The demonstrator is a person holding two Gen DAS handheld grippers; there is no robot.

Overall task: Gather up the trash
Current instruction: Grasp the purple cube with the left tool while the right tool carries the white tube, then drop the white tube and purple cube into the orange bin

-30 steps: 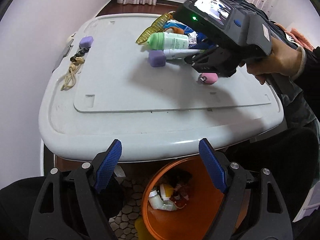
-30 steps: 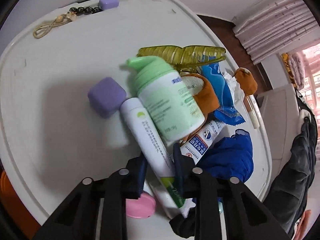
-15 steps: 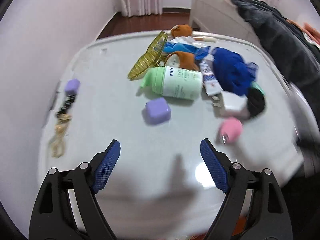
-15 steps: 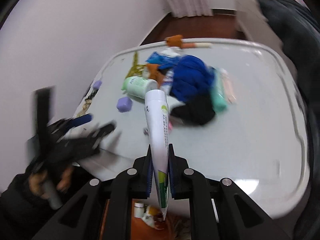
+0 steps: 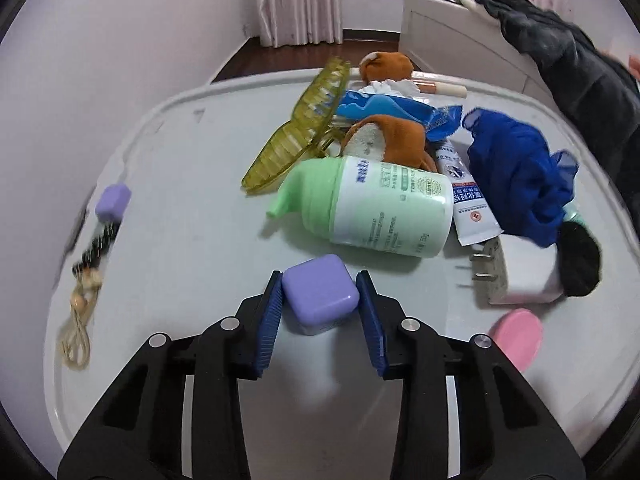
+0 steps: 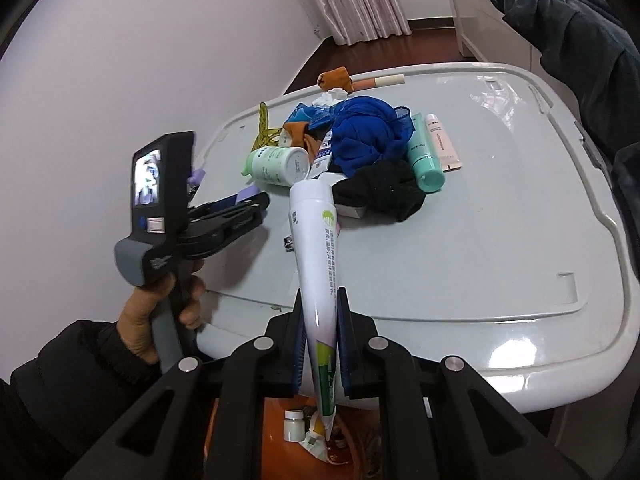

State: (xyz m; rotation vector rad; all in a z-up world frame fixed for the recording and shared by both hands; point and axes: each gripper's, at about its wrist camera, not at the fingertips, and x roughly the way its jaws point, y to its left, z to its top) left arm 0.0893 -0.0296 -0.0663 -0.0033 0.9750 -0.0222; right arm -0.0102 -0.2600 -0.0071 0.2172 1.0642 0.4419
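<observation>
Trash here means a white tube (image 6: 316,264) pinched upright in the right gripper (image 6: 320,344), its crimped green end hanging over the orange bin (image 6: 256,432) below the table edge, where a small bottle and scraps already lie. To finish this drop well, the gripper should be centred over the bin mouth before the jaws let go, so the long tube falls clear of the rim rather than tipping back onto the white table (image 6: 480,240).

Meanwhile the left gripper (image 5: 320,300) has just been closing, and a purple cube (image 5: 318,294) sits between its blue pads, which appear to touch both sides. It should lift straight up, since the green bottle (image 5: 380,208) lies just behind.

The tube is smooth, white, printed with small text and a green logo. The cube is matte lilac with rounded corners.
</observation>
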